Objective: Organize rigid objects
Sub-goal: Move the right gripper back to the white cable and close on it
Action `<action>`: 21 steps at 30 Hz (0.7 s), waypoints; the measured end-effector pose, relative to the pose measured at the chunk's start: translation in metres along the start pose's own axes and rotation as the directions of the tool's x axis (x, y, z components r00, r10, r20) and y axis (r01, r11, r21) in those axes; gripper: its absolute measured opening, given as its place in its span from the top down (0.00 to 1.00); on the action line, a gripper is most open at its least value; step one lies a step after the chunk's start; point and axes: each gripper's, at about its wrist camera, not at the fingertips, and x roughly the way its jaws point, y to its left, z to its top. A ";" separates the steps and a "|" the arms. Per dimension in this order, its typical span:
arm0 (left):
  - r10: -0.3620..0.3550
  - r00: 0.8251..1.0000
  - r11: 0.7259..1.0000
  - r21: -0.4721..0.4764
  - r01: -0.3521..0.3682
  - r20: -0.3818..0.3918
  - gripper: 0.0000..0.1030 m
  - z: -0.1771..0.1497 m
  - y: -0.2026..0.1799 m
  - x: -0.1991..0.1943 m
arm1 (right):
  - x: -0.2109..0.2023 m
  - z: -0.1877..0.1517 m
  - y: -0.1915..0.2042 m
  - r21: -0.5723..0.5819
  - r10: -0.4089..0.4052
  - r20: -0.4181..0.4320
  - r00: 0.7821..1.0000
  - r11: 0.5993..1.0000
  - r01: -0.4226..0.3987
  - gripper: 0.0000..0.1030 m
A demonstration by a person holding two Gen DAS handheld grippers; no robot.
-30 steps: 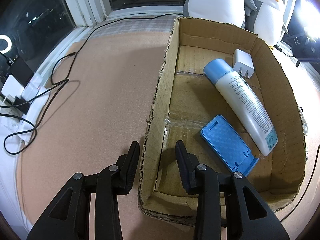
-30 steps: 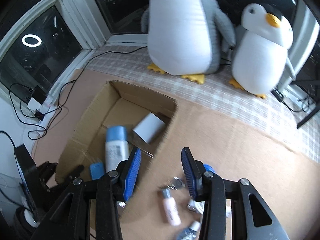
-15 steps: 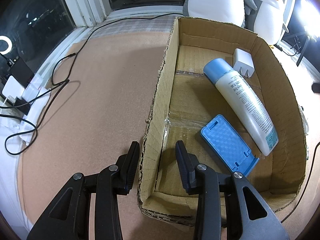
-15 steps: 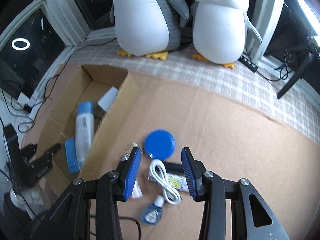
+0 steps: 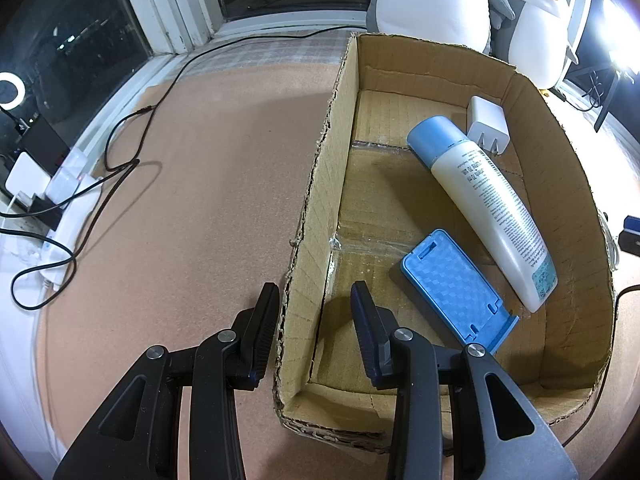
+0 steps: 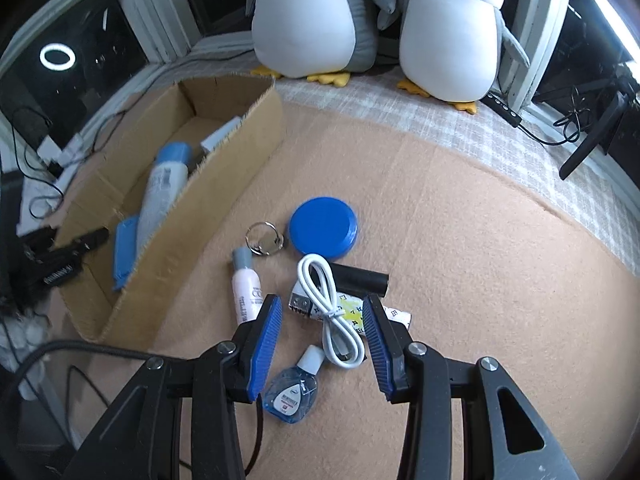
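Your left gripper straddles the near side wall of the cardboard box: one of its fingers sits outside, just beside the cardboard, and the other sits inside with a visible gap to the wall, so the fingers are apart and not clamped on it. Inside the box lie a white bottle with a blue cap, a blue phone stand beside it, and a white charger in the far corner, touching the bottle's cap end. Your right gripper hangs over the loose pile on the tan mat beside the box, its fingers spread and holding nothing. Between them in the right wrist view you see a coiled white cable lying across a printed tube, with a black cylinder just behind. A blue round lid, a key ring, a small pink bottle and an eye-drop bottle lie close around. Two plush penguins stand at the window.
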 end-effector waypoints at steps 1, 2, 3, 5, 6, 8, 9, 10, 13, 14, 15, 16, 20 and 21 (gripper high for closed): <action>-0.001 1.000 1.000 -0.001 0.001 0.000 0.65 0.000 0.000 0.000 | 0.004 0.000 0.001 -0.006 -0.004 -0.010 1.000 1.000 0.004 0.63; -0.002 1.000 1.000 -0.002 0.002 0.000 0.65 0.000 0.000 0.000 | 0.007 -0.001 0.001 -0.011 -0.010 -0.017 1.000 1.000 0.010 0.63; -0.003 1.000 1.000 -0.004 0.003 0.000 0.65 -0.001 0.000 0.000 | 0.010 -0.001 0.002 -0.015 -0.019 -0.022 1.000 1.000 0.019 0.63; -0.005 1.000 1.000 -0.006 0.005 0.000 0.65 0.000 0.001 0.000 | 0.014 -0.001 0.003 -0.028 -0.038 -0.024 0.999 0.999 0.038 0.63; -0.005 1.000 1.000 -0.007 0.005 0.000 0.65 0.000 0.001 0.000 | 0.016 -0.001 0.003 -0.032 -0.045 -0.024 0.999 0.998 0.045 0.63; -0.005 1.000 1.000 -0.006 0.005 0.000 0.65 0.000 0.001 0.000 | 0.019 0.001 0.003 -0.037 -0.053 -0.031 0.998 0.998 0.052 0.63; -0.005 1.000 1.000 -0.006 0.005 -0.001 0.65 0.000 0.001 0.000 | 0.021 0.002 0.003 -0.041 -0.058 -0.033 0.998 0.998 0.056 0.63; -0.005 1.000 1.000 -0.006 0.005 -0.001 0.65 0.000 0.001 0.000 | 0.022 0.003 0.003 -0.043 -0.060 -0.035 0.998 0.997 0.058 0.63; -0.005 1.000 1.000 -0.006 0.005 -0.001 0.65 0.000 0.001 0.000 | 0.025 0.007 0.004 -0.050 -0.062 -0.044 0.997 0.997 0.060 0.63; -0.005 1.000 1.000 -0.006 0.005 -0.001 0.65 0.000 0.001 0.000 | 0.027 0.008 0.005 -0.053 -0.063 -0.049 0.997 0.997 0.060 0.63; -0.005 1.000 1.000 -0.007 0.005 -0.001 0.65 0.000 0.001 0.000 | 0.029 0.010 0.005 -0.054 -0.063 -0.053 0.997 0.997 0.060 0.65; -0.005 1.000 1.000 -0.007 0.005 -0.001 0.65 0.000 0.001 0.000 | 0.031 0.011 0.005 -0.057 -0.064 -0.057 0.996 0.997 0.061 0.66; -0.004 1.000 1.000 -0.006 0.004 -0.001 0.65 0.000 0.001 0.000 | 0.034 0.016 0.005 -0.049 -0.039 -0.068 0.997 0.998 0.036 0.73; -0.004 1.000 1.000 -0.006 0.004 -0.001 0.65 0.000 0.001 0.000 | 0.035 0.016 0.005 -0.047 -0.034 -0.069 0.997 0.998 0.030 0.76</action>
